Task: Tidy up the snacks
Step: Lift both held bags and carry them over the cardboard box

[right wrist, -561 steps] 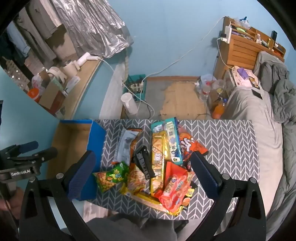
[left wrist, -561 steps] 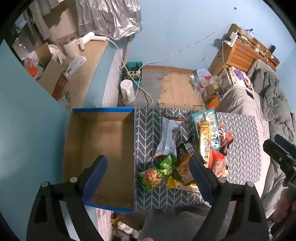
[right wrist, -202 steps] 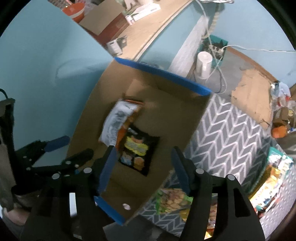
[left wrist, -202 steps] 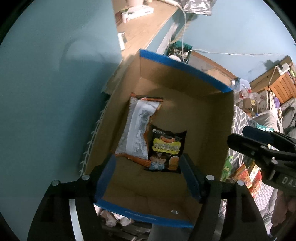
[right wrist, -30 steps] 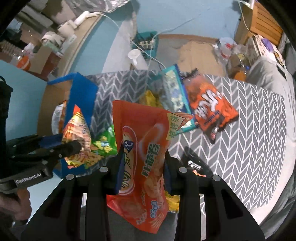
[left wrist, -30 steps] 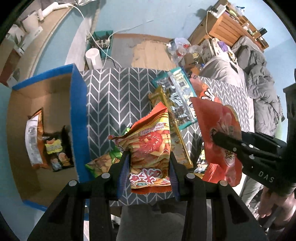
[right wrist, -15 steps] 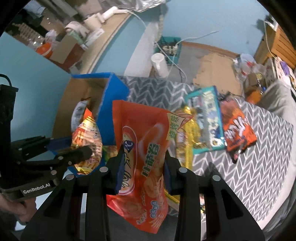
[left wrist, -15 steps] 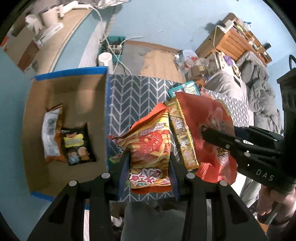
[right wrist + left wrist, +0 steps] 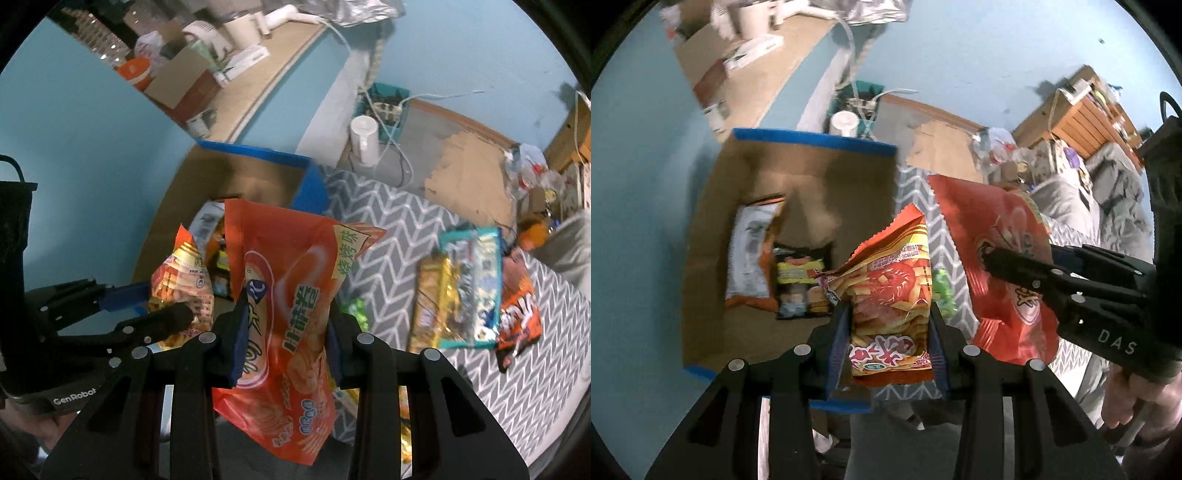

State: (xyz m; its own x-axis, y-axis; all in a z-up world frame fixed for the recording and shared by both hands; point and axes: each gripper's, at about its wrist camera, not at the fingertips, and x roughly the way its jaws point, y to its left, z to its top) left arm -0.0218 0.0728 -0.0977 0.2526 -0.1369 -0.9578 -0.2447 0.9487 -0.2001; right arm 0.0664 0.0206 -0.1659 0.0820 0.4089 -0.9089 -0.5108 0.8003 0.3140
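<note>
While both grippers each pinch one snack bag, they hang by the open cardboard box.

The yellow-orange chips bag is clamped between the pads of the left gripper, over the box's blue-edged right wall. The red bag is squeezed in the right gripper, just to the right of the first bag. Inside the box lie a white-and-orange packet and a dark packet, side by side on the bottom. On the grey chevron cloth to the right rest a gold bar pack, a teal pack and an orange-black bag. A small green bag shows behind the held bags.
</note>
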